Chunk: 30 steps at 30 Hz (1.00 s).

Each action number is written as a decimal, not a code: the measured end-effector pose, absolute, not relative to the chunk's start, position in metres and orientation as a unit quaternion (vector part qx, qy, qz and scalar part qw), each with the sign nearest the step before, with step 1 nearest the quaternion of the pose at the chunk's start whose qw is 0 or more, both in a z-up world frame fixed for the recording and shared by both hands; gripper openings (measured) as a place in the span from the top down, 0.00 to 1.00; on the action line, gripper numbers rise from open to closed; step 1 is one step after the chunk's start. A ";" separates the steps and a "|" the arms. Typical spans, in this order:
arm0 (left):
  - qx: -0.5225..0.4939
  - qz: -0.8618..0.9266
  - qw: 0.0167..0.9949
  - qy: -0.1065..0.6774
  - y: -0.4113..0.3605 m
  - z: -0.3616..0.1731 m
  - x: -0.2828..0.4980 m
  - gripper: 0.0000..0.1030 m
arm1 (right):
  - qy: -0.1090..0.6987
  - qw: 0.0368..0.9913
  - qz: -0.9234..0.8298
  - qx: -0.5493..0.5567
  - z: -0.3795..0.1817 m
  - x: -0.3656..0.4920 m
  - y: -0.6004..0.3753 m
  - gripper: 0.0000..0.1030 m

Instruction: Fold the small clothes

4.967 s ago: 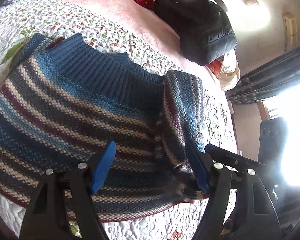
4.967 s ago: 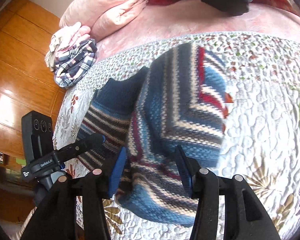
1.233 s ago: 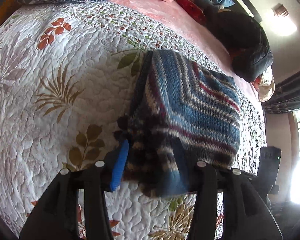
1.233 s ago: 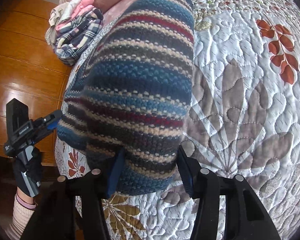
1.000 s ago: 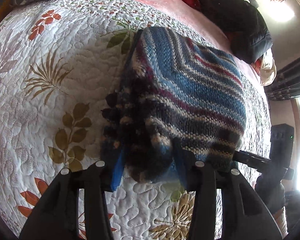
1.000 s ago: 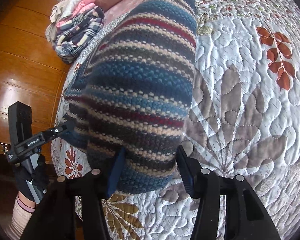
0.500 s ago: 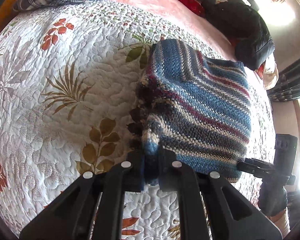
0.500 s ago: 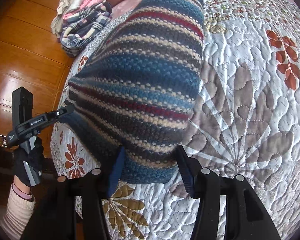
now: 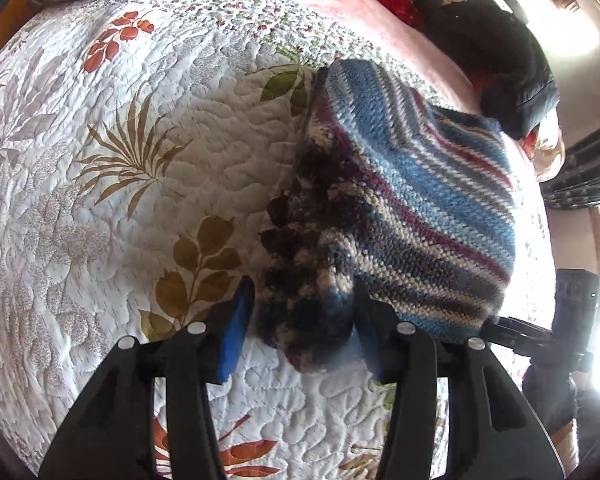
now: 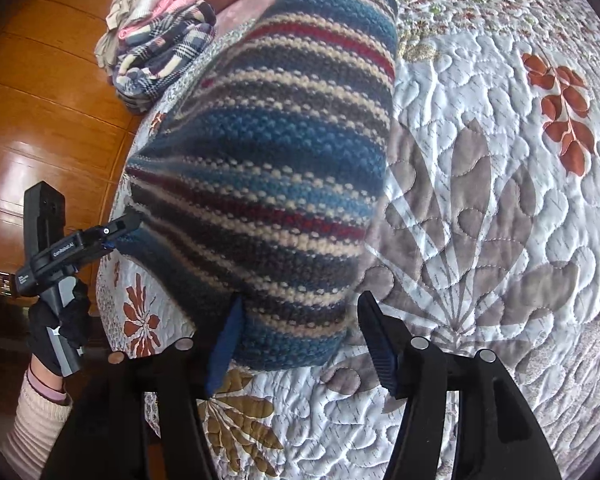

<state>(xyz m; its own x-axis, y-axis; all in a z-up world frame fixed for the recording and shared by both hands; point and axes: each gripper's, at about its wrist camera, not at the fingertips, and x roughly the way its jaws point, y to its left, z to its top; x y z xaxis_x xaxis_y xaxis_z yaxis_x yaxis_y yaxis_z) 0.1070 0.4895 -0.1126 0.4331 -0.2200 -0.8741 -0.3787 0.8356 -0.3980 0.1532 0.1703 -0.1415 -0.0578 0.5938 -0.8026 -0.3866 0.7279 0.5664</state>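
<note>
Left gripper lets go of folded sweater

Quilt underneath. Folded striped sweater lies just ahead of both grippers. Left gripper, pinched on its corner half a second ago, now spread. Right gripper spread too. Fold looks finished; next garment due

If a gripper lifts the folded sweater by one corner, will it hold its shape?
Probably not. The sweater is thick, loose knit, so it would likely sag and unfold. The bulky folded corner looks soft rather than stiff. On the textured quilt it should drag, not slide.
</note>
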 end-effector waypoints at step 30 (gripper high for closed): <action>-0.324 -0.105 0.759 0.555 0.486 -0.173 0.210 0.20 | 0.632 0.615 0.395 0.257 -0.182 0.231 0.181 0.08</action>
<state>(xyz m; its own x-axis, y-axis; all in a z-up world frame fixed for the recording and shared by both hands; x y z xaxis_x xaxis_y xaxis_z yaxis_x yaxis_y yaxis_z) 0.2100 0.4864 -0.1727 0.3619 -0.5186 -0.7746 -0.2002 0.7683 -0.6079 0.2312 0.1807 -0.1821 -0.1102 0.8112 -0.5743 -0.1606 0.5558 0.8157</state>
